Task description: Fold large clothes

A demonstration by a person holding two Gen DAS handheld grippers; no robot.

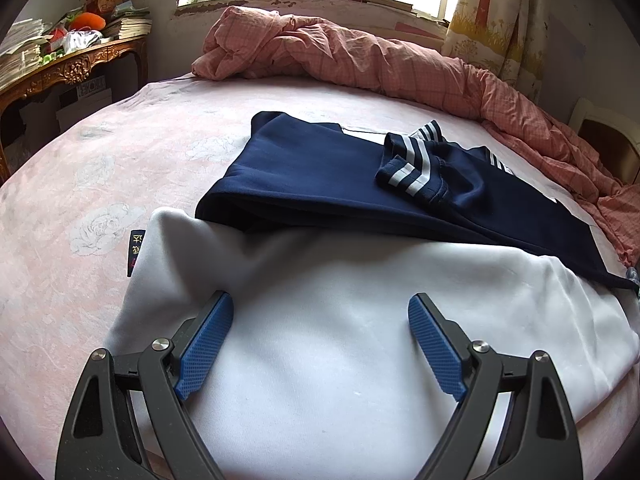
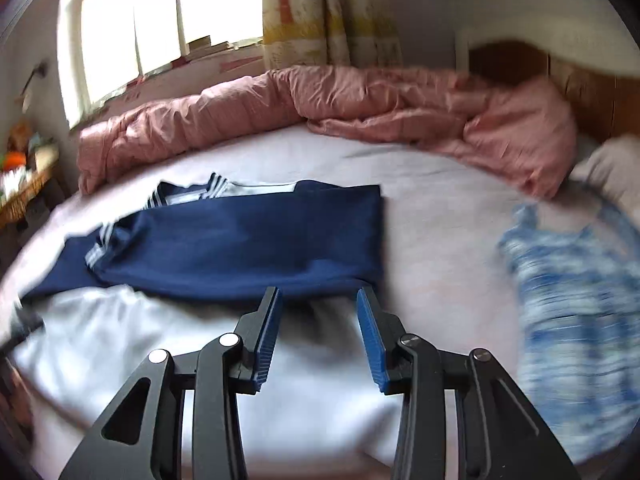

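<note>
A navy and white garment lies on the bed. Its navy part (image 1: 320, 176) is folded over at the far side, with a white-striped cuff (image 1: 412, 172) on top. Its white part (image 1: 340, 320) spreads toward me. My left gripper (image 1: 320, 312) is open, its blue pads over the white part, holding nothing. In the right wrist view the navy part (image 2: 248, 244) and white part (image 2: 120, 340) show again, blurred. My right gripper (image 2: 318, 300) is open and empty, just above the edge where navy meets white.
A rumpled pink quilt (image 1: 360, 60) lies along the bed's far side below the window. A carved wooden table (image 1: 68, 64) with books stands at the left. A blue patterned cloth (image 2: 568, 280) lies on the pink sheet (image 2: 440, 220) to the right of the garment.
</note>
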